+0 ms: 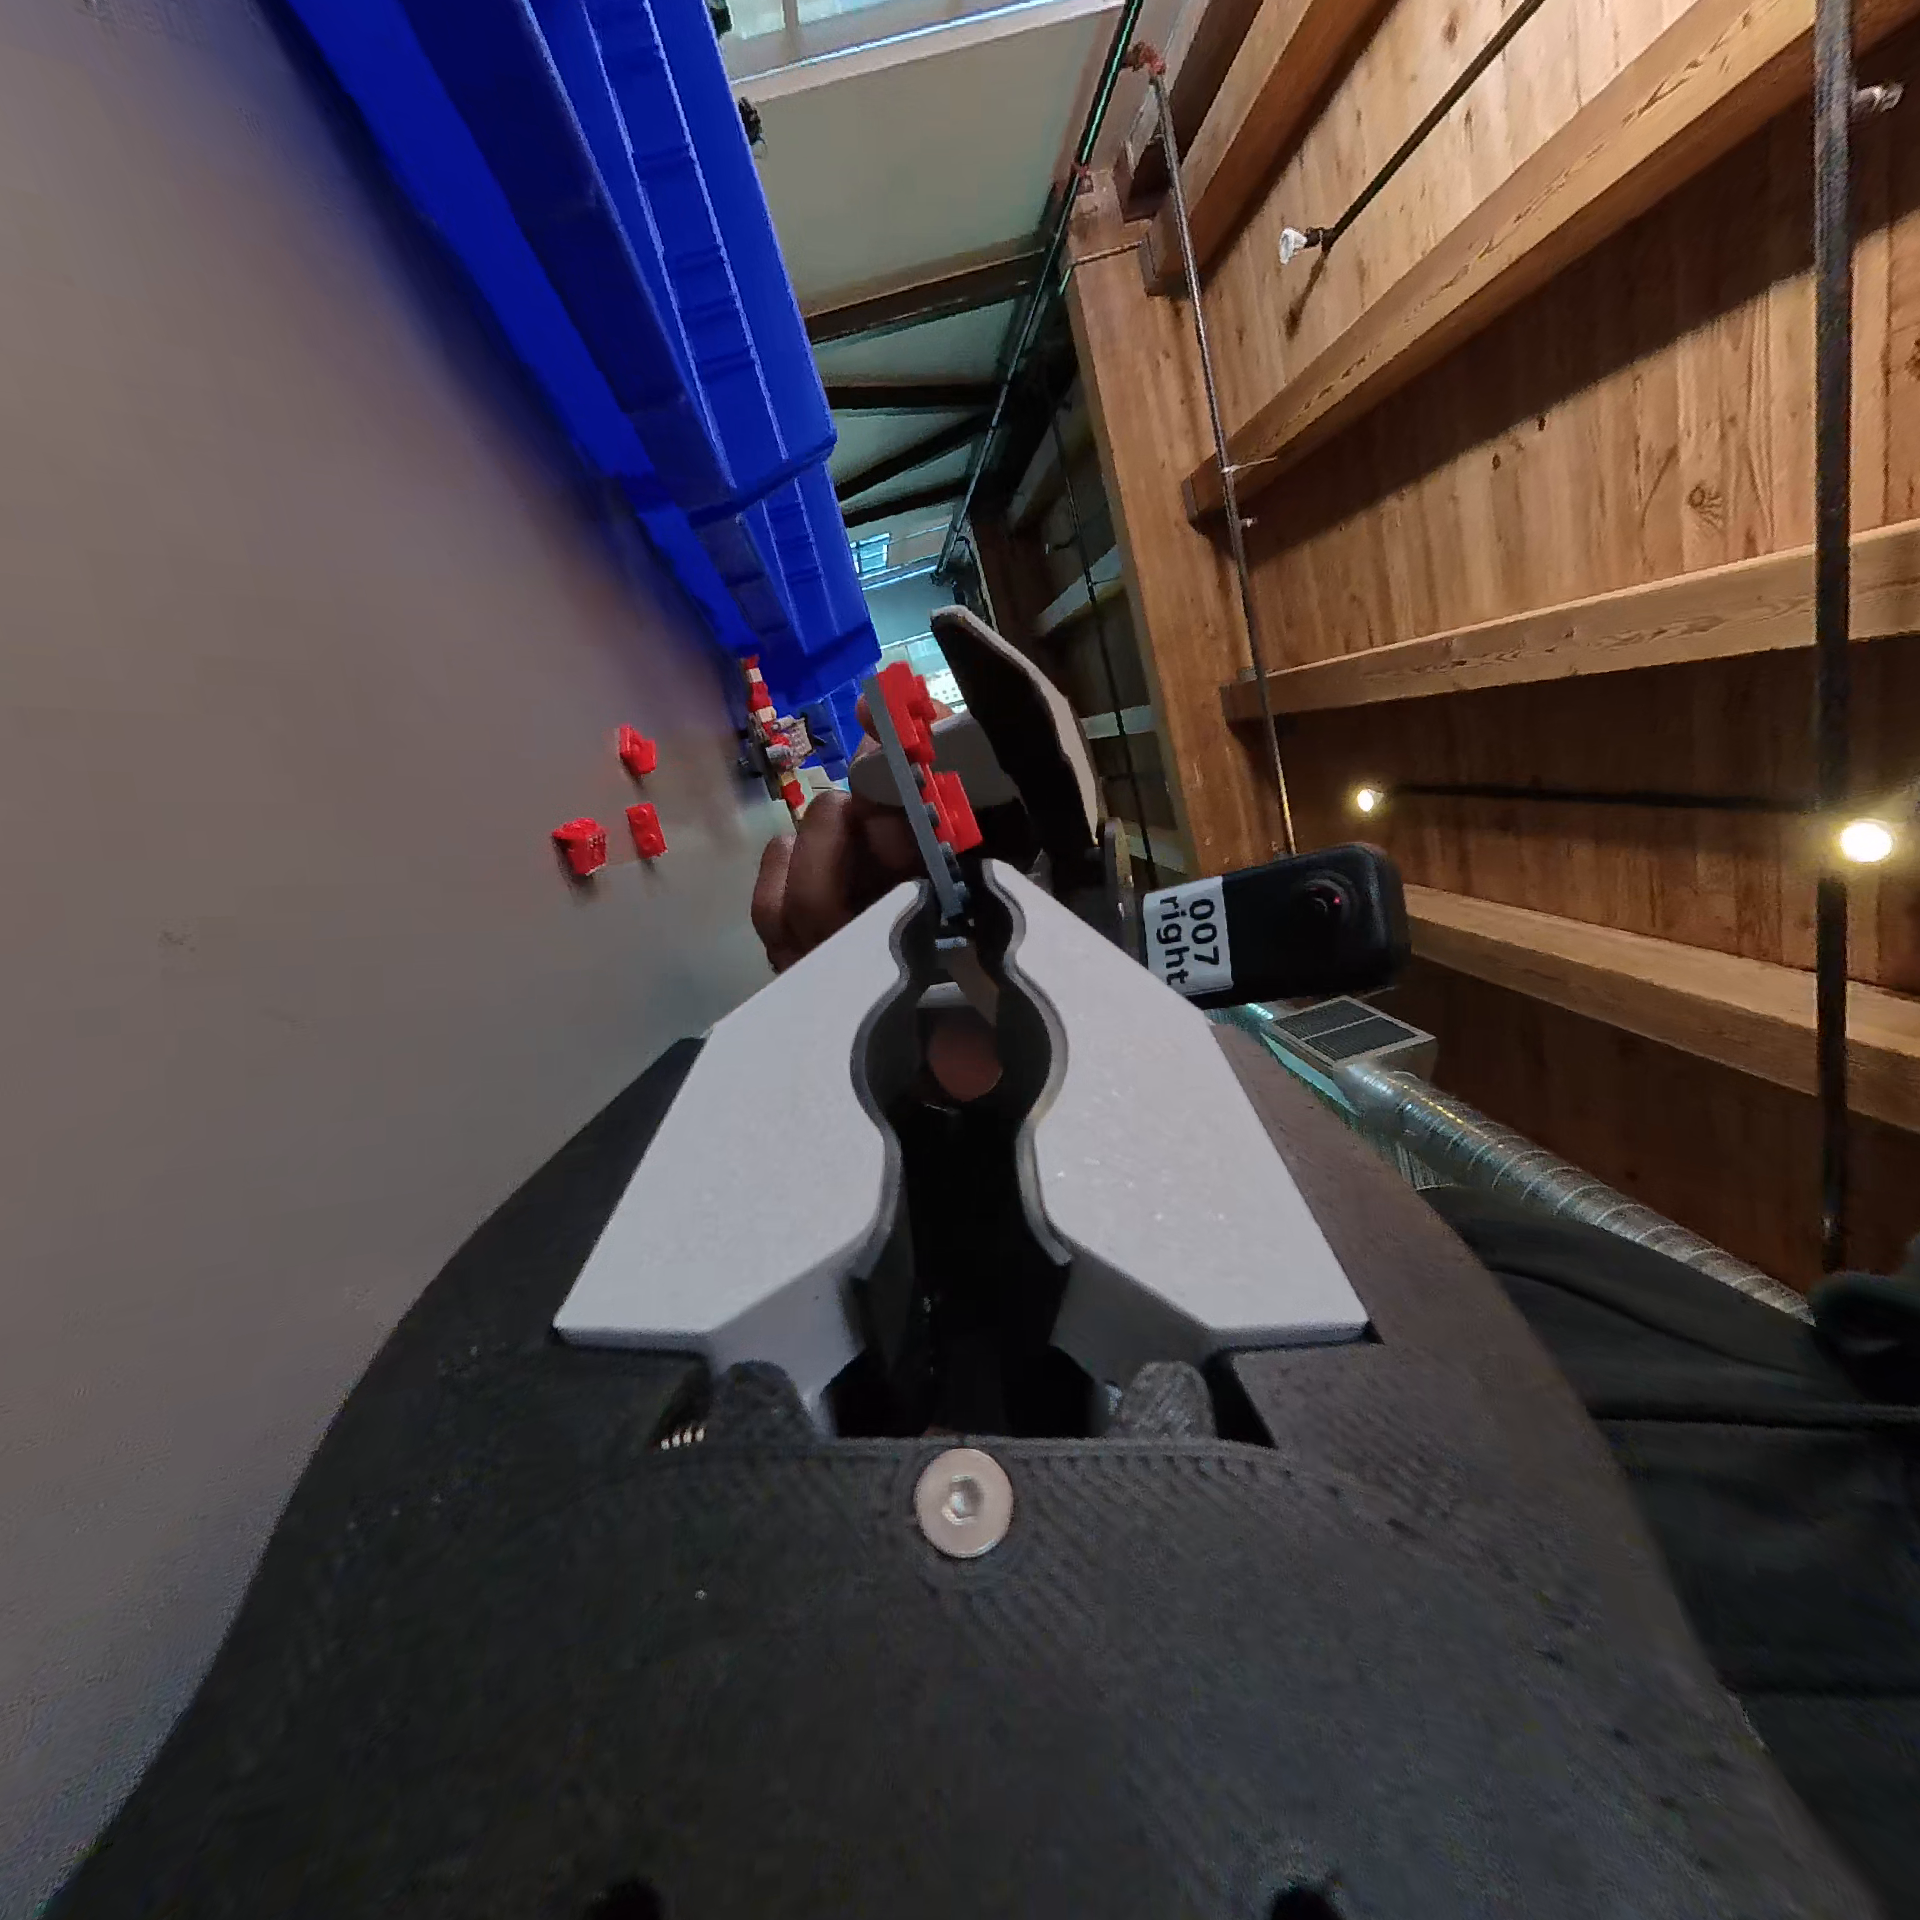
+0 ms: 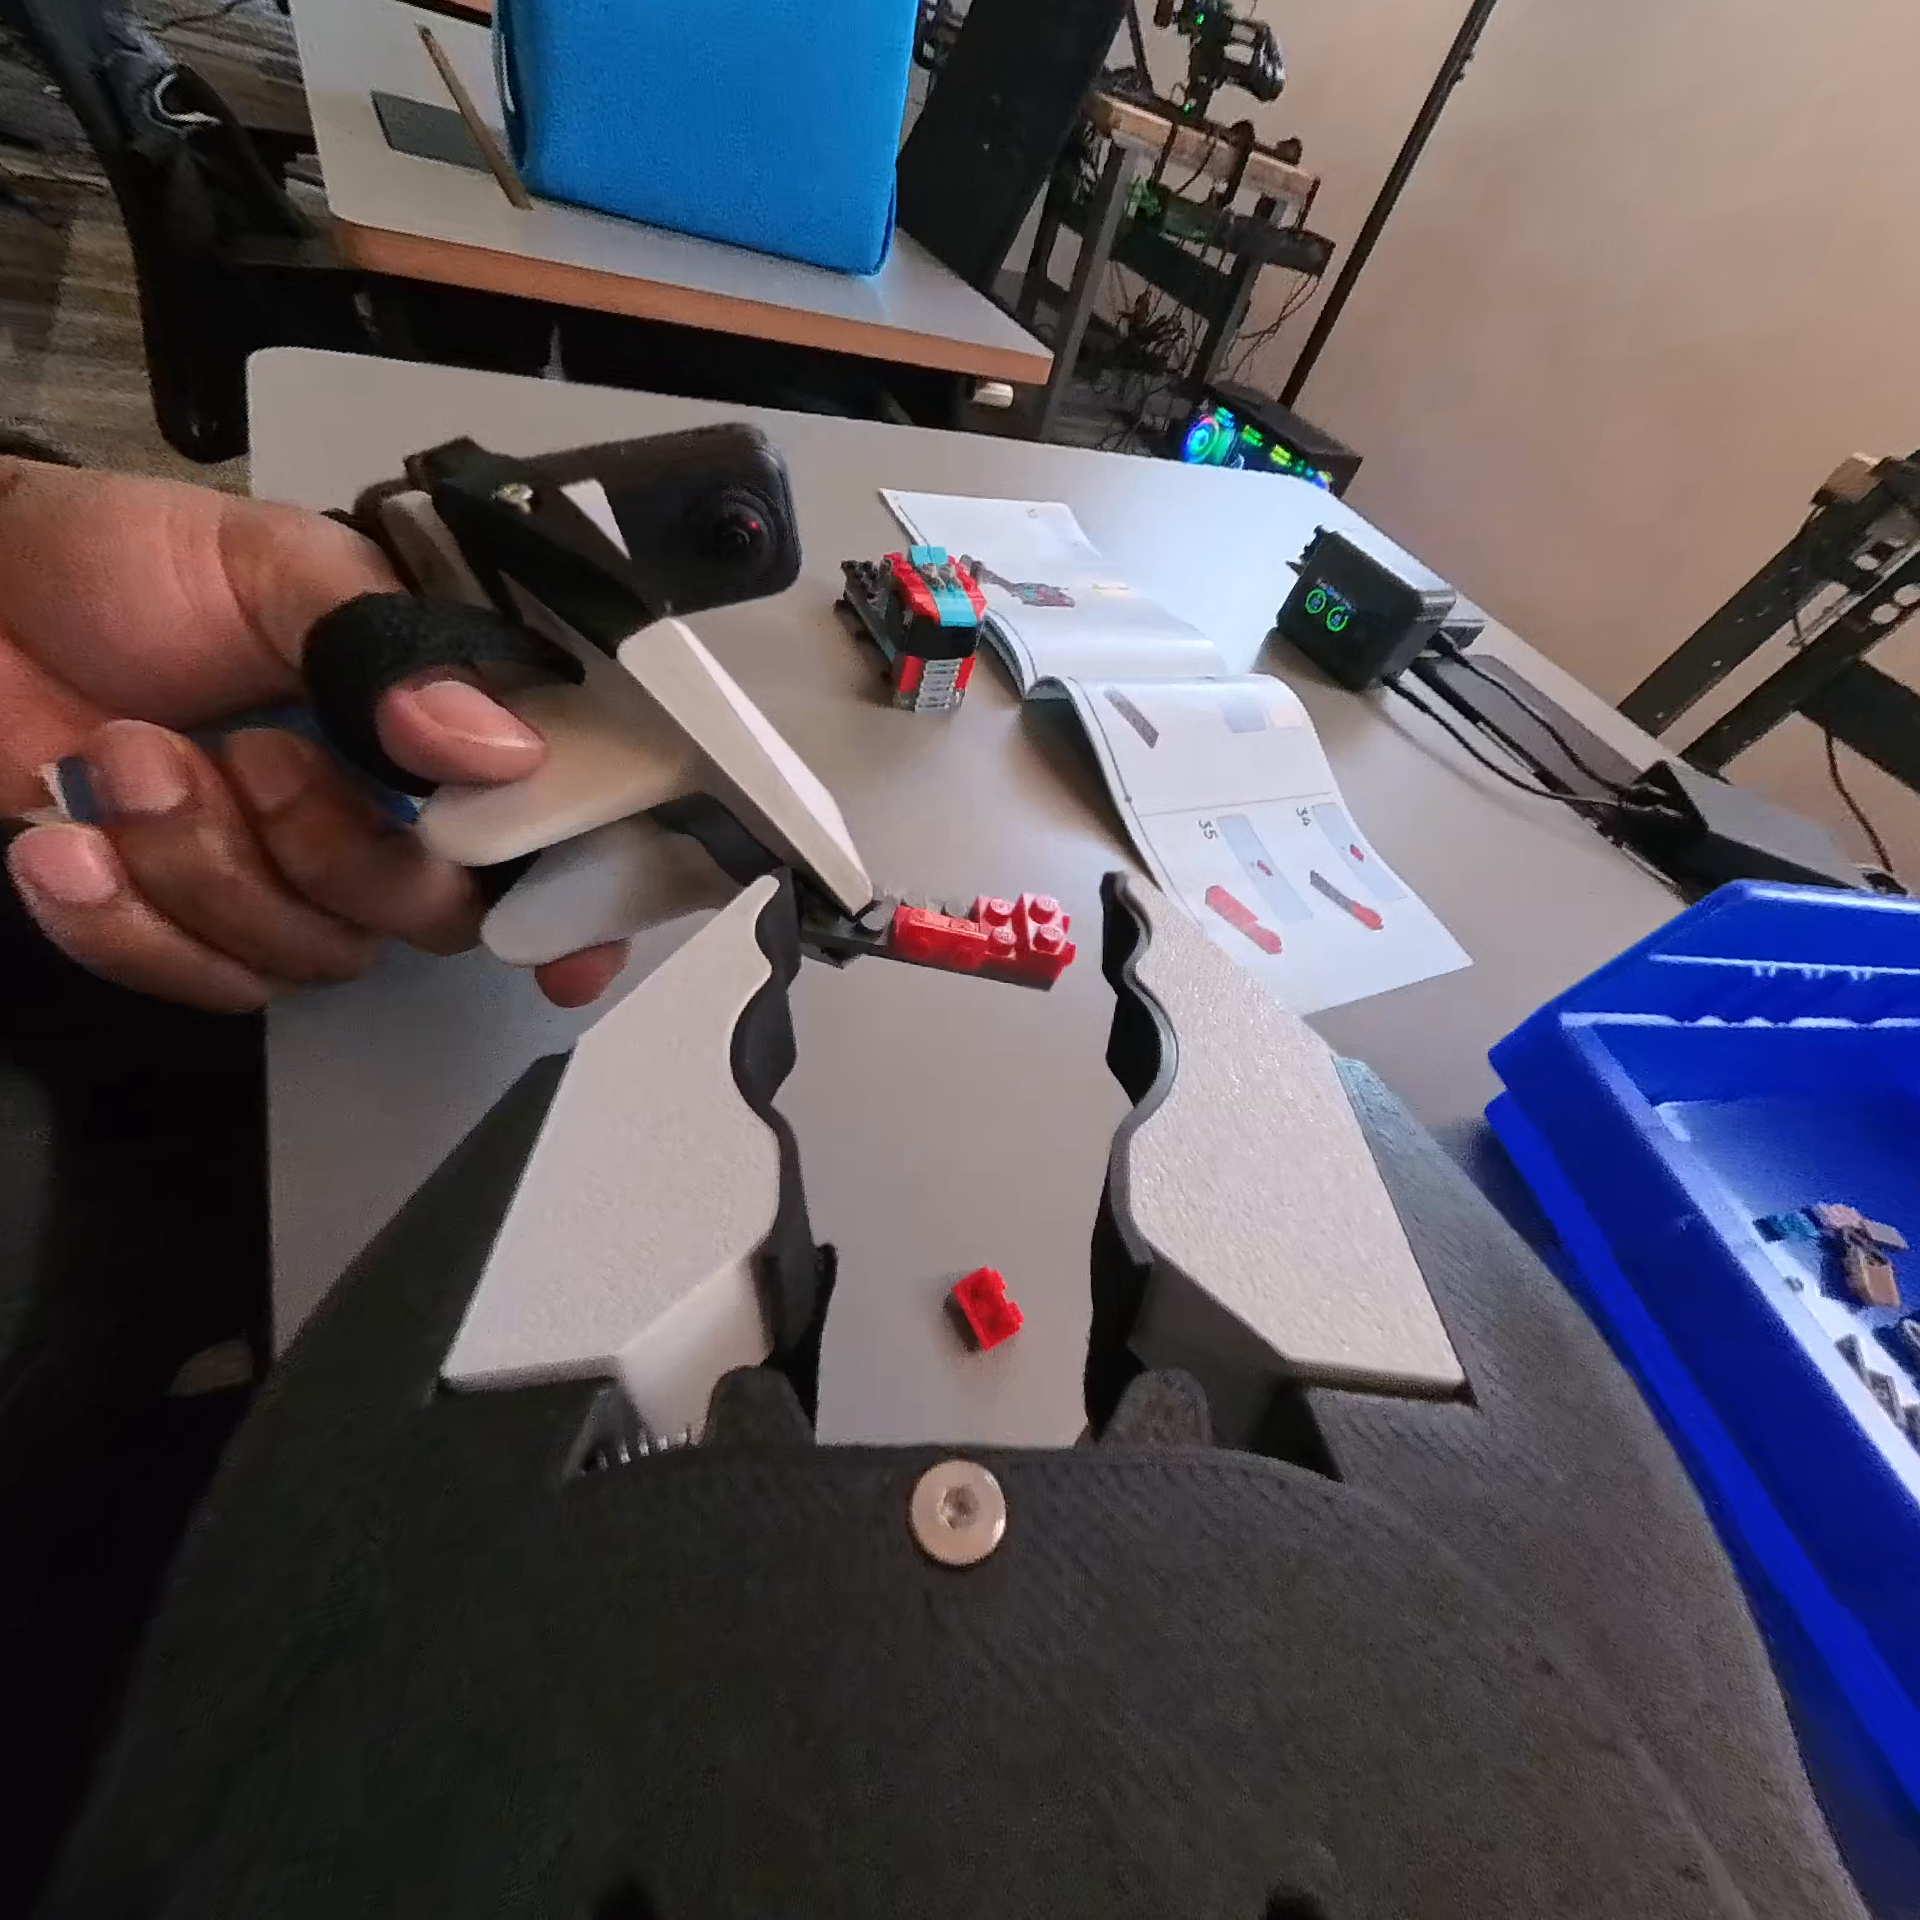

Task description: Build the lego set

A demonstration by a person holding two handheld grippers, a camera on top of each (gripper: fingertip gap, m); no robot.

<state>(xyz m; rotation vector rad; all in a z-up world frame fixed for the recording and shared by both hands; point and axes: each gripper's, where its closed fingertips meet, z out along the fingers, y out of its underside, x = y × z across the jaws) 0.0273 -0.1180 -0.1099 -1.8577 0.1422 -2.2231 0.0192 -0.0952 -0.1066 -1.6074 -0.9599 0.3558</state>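
Right gripper [image 2: 945, 1023] spread wide above a loose red brick [image 2: 985, 1307] on the table [image 2: 436, 1060].
Left gripper [image 1: 951, 914] pinches the grey strip [image 2: 982, 935] with red bricks, level with the right tips; blue bin [image 2: 1704, 1195] at the table's right edge holds small brown and dark pieces.

Evenly lit by soft indoor light, without harsh shadows. Two small ceiling lamps [image 1: 1865, 840] flared with glare in the left wrist view. Strongly bent by wide-angle distortion toward the edges. Smeared by blur on the blue bins [image 1: 623, 260] and the tabletop [image 1: 208, 623] nearby.
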